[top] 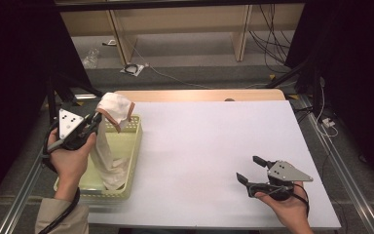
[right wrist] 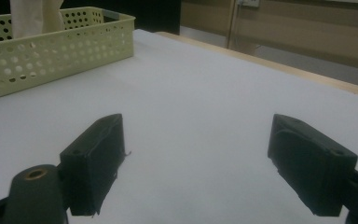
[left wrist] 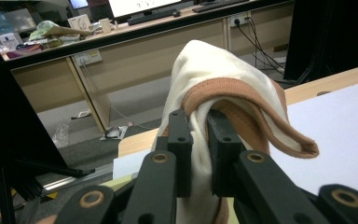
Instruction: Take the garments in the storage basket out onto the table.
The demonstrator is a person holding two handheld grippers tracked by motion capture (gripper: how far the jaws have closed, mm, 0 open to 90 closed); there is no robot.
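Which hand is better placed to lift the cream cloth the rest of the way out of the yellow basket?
Left. The left gripper is already shut on the cloth, whose lower end hangs into the basket. The right gripper sits open and empty over the white table, well away from the basket.

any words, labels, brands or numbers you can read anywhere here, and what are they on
None can be read.
Monitor on the far desk: dark marks on a white screen, too small and blurred.
Card beside it: a mark, illegible.
Cream cloth, yellow basket and grey plate on the left claw: no text, only dots on the plate.
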